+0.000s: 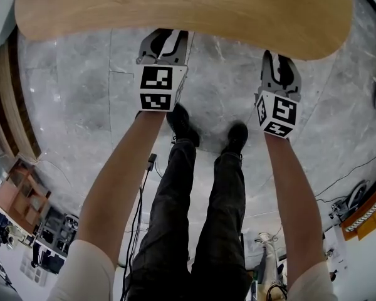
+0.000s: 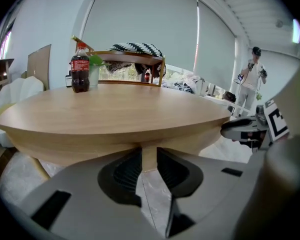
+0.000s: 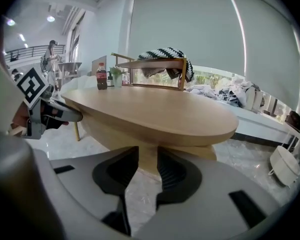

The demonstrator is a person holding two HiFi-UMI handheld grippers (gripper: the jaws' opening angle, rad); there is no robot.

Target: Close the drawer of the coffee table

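The coffee table's oval wooden top (image 1: 175, 8) fills the upper part of the head view. Both grippers reach under its near edge, so their tips are hidden there. My left gripper (image 1: 166, 41) is at centre left and my right gripper (image 1: 277, 64) at centre right. In the left gripper view the left gripper (image 2: 149, 158) has its jaws apart, with the wooden front under the top (image 2: 90, 146) showing just beyond the gap. In the right gripper view the right gripper (image 3: 147, 158) is likewise open in front of the lower wooden layer (image 3: 205, 151). Nothing is clamped.
A cola bottle (image 2: 80, 74) and a cup stand at the table's far end. Behind them is a wooden chair with a striped cloth (image 3: 162, 59). My legs and black shoes (image 1: 182, 124) are on the grey marble floor, with cables (image 1: 141, 193) beside them. A person (image 2: 252, 79) stands far off.
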